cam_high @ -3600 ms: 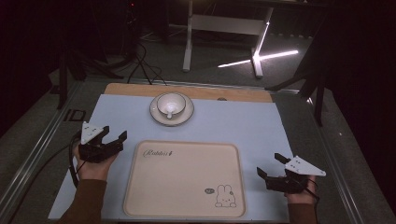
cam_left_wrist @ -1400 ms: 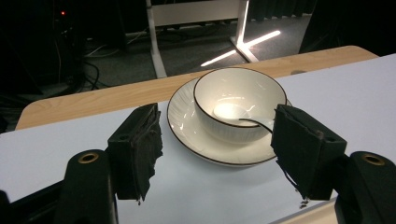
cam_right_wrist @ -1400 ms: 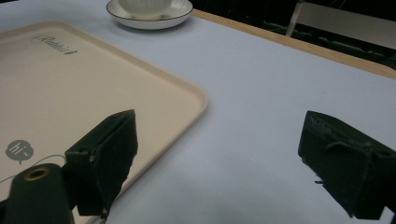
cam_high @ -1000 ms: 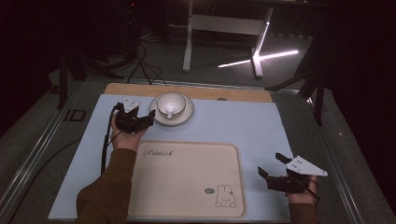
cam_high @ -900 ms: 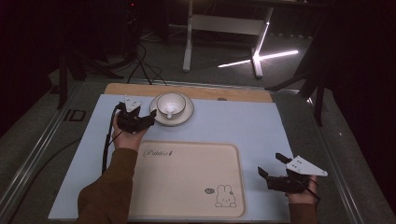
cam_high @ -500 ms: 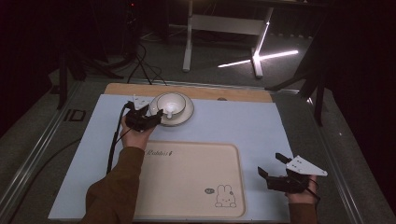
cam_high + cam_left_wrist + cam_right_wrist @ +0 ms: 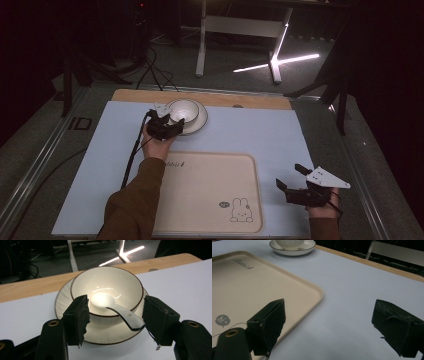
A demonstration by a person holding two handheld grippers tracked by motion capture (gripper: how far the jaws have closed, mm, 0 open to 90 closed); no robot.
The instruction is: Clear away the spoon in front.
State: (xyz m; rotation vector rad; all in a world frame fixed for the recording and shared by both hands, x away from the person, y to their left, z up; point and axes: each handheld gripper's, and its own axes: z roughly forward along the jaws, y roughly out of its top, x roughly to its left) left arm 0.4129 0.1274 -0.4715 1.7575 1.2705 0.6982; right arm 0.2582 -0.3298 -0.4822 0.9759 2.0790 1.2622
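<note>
The spoon (image 7: 117, 311) lies in the bowl (image 7: 107, 290) on its saucer (image 7: 100, 332) near the worktop's (image 7: 250, 135) far edge, handle slanting over the rim toward the left gripper (image 7: 115, 317), whose jaws, just opening, straddle it untouched.

Bowl (image 7: 107, 290), spoon (image 7: 117, 311), saucer (image 7: 100, 332): glossy glazed ceramic. Tray (image 7: 210, 190) matt smooth plastic. Table edge (image 7: 30, 288) bare wood.
</note>
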